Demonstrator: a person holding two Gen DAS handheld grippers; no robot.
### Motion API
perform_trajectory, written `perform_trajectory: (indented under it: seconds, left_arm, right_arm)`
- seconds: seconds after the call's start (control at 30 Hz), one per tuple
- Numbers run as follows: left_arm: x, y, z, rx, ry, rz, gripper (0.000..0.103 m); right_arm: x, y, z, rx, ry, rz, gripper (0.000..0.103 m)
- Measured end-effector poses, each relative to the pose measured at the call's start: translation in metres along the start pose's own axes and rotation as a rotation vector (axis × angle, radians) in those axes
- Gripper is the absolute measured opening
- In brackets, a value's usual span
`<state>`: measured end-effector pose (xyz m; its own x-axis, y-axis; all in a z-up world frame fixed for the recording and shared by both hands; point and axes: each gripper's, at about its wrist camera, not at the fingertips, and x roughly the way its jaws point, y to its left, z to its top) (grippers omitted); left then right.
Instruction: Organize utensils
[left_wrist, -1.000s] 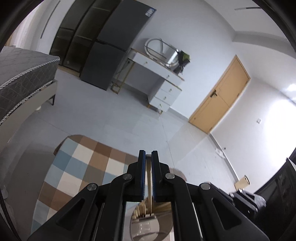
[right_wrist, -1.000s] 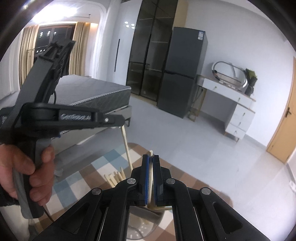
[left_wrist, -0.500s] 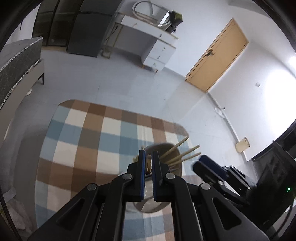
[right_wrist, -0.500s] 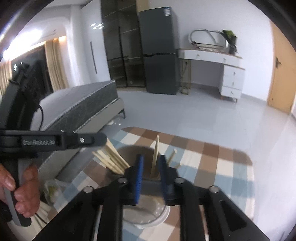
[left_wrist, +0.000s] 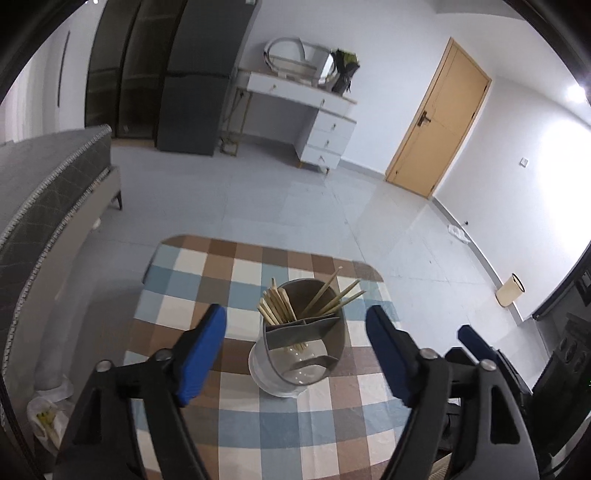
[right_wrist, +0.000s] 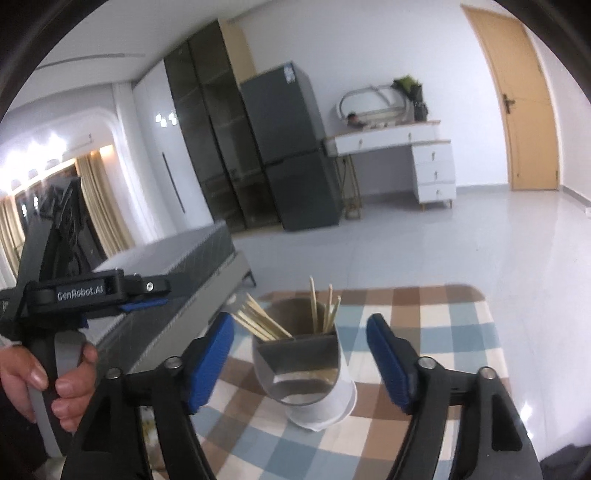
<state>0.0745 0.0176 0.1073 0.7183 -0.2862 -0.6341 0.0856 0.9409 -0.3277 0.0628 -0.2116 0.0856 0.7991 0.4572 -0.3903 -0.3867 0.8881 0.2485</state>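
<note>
Checkered desk carries the divided holder, chopsticks fanned toward 11 and 1 o'clock. Left claw and right claw are opening, empty. Risk: a claw clipping the protruding sticks could tip the holder.

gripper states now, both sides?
Left gripper: jaws opening, wide apart, holding nothing.
Right gripper: jaws opening, wide apart, holding nothing.

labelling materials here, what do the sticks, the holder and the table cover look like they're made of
Chopsticks: pale, matte, likely bamboo or wood.
Utensil holder: grey divided insert in a white cup with faint sheen, probably plastic.
Checked tablecloth: flat printed squares; fabric or vinyl, unclear.
</note>
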Motion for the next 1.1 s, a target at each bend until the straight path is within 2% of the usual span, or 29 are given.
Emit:
perform_trajectory:
  seconds: [0.1, 0.17, 0.23, 0.3, 0.47, 0.57, 0.7, 1.1]
  left_arm:
    - [-0.025, -0.007, -0.003, 0.003, -0.033, 0.006, 0.082]
    - [-0.051, -0.012, -0.006, 0.000, -0.081, 0.015, 0.085]
    - [-0.068, -0.014, -0.009, -0.006, -0.129, 0.019, 0.093]
    - [-0.084, -0.015, -0.013, -0.006, -0.178, 0.021, 0.094]
    - [-0.106, -0.020, -0.034, 0.072, -0.319, 0.099, 0.101]
    - [-0.102, -0.014, -0.048, 0.094, -0.347, 0.111, 0.102]
    - [-0.086, -0.007, -0.064, 0.111, -0.364, 0.175, 0.102]
    - [-0.042, 0.007, -0.099, 0.141, -0.349, 0.251, 0.102]
  right_arm:
    - [-0.029, 0.010, 0.008, -0.004, -0.060, 0.008, 0.088]
    - [-0.046, 0.018, 0.013, -0.016, -0.098, -0.001, 0.093]
    - [-0.067, 0.026, 0.018, -0.026, -0.148, -0.004, 0.098]
    - [-0.083, 0.033, 0.020, -0.031, -0.185, -0.012, 0.103]
    - [-0.108, 0.048, 0.012, -0.031, -0.249, -0.030, 0.103]
    - [-0.116, 0.056, -0.002, -0.046, -0.291, -0.062, 0.103]
    - [-0.120, 0.061, -0.027, -0.057, -0.309, -0.082, 0.103]
    - [-0.101, 0.051, -0.080, -0.064, -0.267, -0.168, 0.103]
